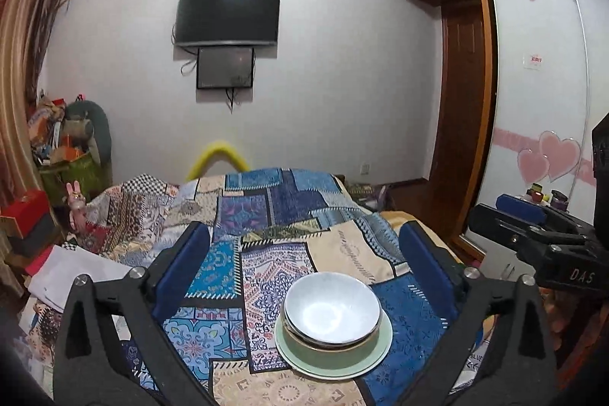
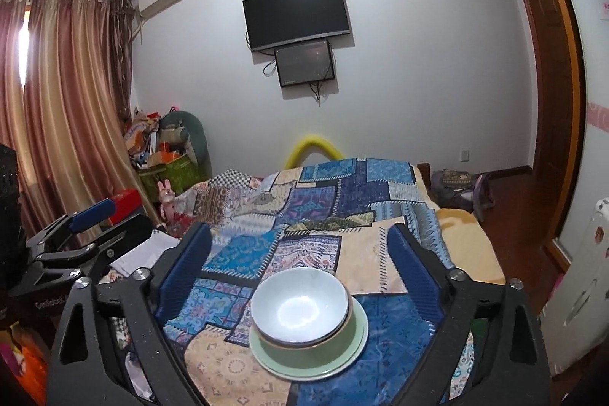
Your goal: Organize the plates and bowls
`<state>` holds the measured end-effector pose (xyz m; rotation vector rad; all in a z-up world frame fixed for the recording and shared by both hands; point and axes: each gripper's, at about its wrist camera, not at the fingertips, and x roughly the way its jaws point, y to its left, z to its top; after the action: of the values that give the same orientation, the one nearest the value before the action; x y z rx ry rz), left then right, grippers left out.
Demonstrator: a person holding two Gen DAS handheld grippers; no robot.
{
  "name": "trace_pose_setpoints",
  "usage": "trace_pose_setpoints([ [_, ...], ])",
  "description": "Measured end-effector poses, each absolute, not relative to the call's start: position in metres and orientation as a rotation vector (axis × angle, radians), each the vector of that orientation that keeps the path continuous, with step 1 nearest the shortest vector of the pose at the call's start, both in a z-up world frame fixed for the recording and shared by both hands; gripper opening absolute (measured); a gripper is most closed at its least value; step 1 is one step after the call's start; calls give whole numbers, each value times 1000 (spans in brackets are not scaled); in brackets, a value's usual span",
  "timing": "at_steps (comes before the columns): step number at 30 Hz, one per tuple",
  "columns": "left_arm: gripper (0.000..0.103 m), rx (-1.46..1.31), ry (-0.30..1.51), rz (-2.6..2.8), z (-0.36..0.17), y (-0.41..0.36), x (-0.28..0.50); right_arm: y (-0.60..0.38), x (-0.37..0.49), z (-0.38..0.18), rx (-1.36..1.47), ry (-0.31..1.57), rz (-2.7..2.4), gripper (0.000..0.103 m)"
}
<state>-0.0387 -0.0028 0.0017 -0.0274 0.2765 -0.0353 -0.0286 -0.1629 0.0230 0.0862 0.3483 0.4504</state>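
A stack of dishes rests on the patchwork bedspread (image 1: 266,215). A pale green plate (image 1: 377,356) lies at the bottom, a green bowl (image 1: 338,352) stands on it, and a white bowl (image 1: 331,307) nests on top. In the right wrist view the same white bowl (image 2: 300,307) sits in the green bowl (image 2: 323,352) on the plate (image 2: 357,341). My left gripper (image 1: 304,246) hangs open above and behind the stack, nothing between its blue pads. My right gripper (image 2: 300,246) is open likewise, clear of the dishes. Each gripper shows at the edge of the other's view.
The bedspread (image 2: 323,200) covers a bed that runs toward the far wall with a television (image 1: 228,18). Cluttered bags and boxes (image 1: 64,147) stand at the left by the curtain (image 2: 57,94). A wardrobe with sliding doors (image 1: 540,71) is on the right.
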Motion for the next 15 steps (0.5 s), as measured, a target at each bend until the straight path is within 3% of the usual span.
trace_pose_setpoints([
  [15,103,-38,245,-29,4,-3,-48,-165,-38,23,60,318,434,103],
])
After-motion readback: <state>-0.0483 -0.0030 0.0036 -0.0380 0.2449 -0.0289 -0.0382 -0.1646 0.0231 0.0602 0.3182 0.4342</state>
